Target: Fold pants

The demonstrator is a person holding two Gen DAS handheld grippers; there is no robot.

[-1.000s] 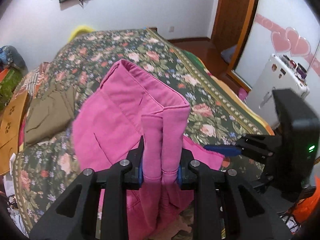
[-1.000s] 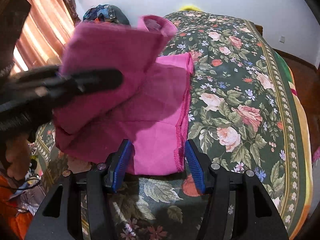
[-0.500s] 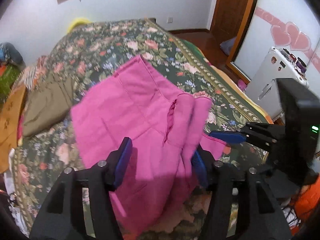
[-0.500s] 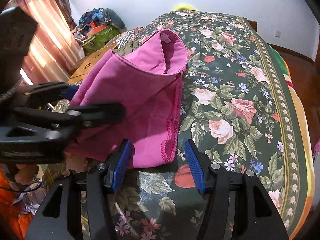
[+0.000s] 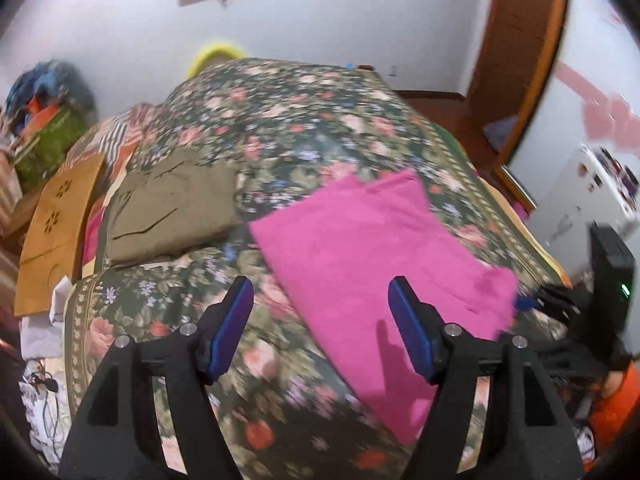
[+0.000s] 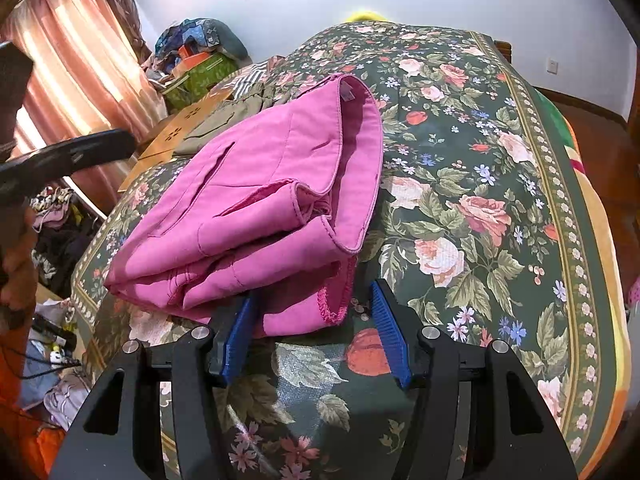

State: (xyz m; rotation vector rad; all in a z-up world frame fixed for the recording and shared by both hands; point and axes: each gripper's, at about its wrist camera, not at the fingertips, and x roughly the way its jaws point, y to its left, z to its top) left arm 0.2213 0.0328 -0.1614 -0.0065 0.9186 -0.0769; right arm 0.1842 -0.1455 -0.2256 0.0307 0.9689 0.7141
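The pink pants (image 5: 372, 248) lie folded in a thick bundle on the floral bedspread (image 5: 296, 128); in the right wrist view the pants (image 6: 256, 208) show stacked layers with the waistband at the far end. My left gripper (image 5: 320, 320) is open and empty, held above the bed to the near left of the pants. My right gripper (image 6: 314, 332) is open, its fingers on either side of the near hem of the pants without closing on it. The right gripper also shows at the right edge of the left wrist view (image 5: 560, 304).
Folded olive pants (image 5: 172, 212) lie at the left of the bed next to a brown board (image 5: 60, 220). Clutter and a green box (image 6: 200, 76) stand by the curtain. A white fridge (image 5: 592, 192) and a wooden door (image 5: 516, 60) are on the right.
My left gripper opened, let go of the pink pants and pulled back to the left. The pants dropped into a folded bundle on the bed. My right gripper stayed open at the hem.
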